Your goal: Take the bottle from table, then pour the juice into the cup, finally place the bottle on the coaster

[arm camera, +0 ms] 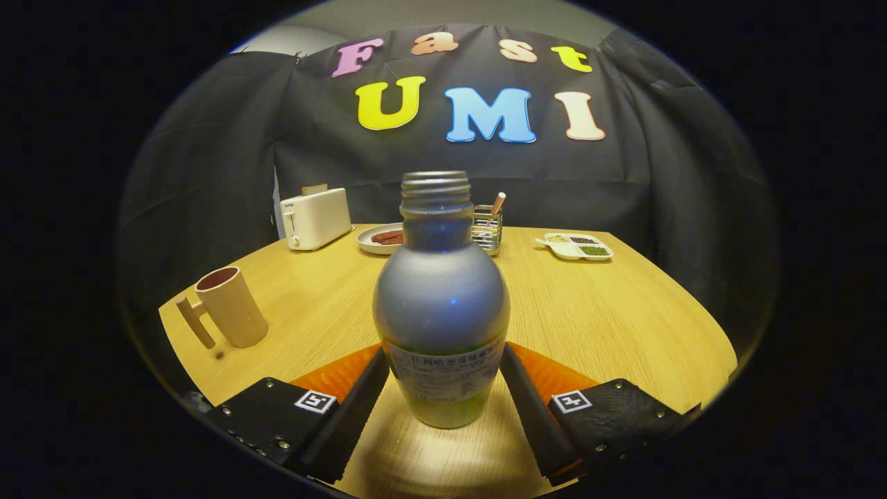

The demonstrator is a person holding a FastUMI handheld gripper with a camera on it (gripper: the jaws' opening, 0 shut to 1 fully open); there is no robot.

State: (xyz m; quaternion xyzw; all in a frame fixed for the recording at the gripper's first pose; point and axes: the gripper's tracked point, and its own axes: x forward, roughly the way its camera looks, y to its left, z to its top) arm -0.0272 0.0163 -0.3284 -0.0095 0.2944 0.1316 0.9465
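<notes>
Bottle (441, 305), uncapped and upright, stands on the table (589, 312) between our gripper (443, 378) fingers, which press its labelled lower body on both sides. We judge it smooth, rigid, possibly slippery; hold low. The cup (232, 306) sits ahead, leftward.

Frosted grey bottle (441, 305), uncapped, upright on the wooden table, labelled low, between the gripper (443, 388) fingers, tan handled cup (231, 305) upright well off to its left
</notes>
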